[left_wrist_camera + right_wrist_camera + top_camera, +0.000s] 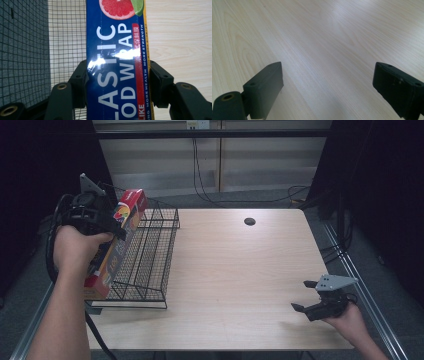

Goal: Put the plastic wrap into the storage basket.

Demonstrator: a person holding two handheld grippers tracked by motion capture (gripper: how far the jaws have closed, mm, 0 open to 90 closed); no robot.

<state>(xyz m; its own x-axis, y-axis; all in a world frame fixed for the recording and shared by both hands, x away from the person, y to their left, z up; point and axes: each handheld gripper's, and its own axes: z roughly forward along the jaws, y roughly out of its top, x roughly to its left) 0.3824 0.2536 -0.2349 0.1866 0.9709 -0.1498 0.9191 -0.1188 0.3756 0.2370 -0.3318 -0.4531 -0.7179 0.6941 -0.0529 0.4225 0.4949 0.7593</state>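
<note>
Blue and glossy, the plastic wrap box [116,62] sits clamped across its width in the left gripper [117,77], fingers [79,82] pressed on both long edges. From the high view the box [117,242] hangs lengthwise over the black wire rack [150,255] at the surface's left edge, tilted, red end up and away. It looks like a placing step, box going into the rack. To do it well, I'd say: line the long axis up with the rack's channel, lower the near end first, and keep the squeeze firm, since that shiny carton could slip. Watch the wire rim; a corner could catch there. Over at the near right, the right gripper [320,301] hovers low above the bare wooden surface [324,37], fingers [265,87] spread wide, holding nothing.
</note>
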